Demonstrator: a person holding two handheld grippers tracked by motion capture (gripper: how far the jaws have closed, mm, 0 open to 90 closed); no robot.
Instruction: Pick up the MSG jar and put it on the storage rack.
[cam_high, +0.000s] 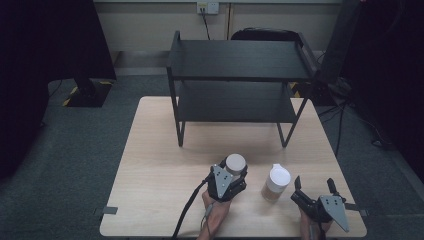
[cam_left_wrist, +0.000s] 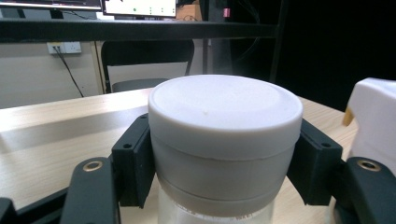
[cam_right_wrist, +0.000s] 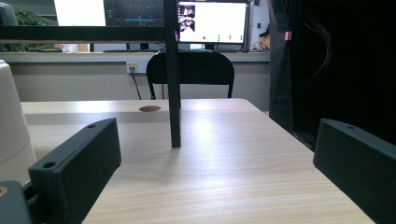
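Pinching a clear jar (cam_left_wrist: 219, 205) just under its round, flat white lid (cam_left_wrist: 224, 112) with the left tool (cam_high: 229, 181), near the counter's (cam_high: 160, 150) front edge. Standing spread and empty at near right: right tool (cam_high: 315, 190).

An office or lab room. Beyond the hand-held gripper (cam_right_wrist: 205, 186) stand lit monitors (cam_right_wrist: 212, 21), an office chair (cam_right_wrist: 190, 70) and a wall socket (cam_right_wrist: 133, 66). Grey carpet (cam_high: 75, 150) surrounds the desk (cam_high: 155, 170).
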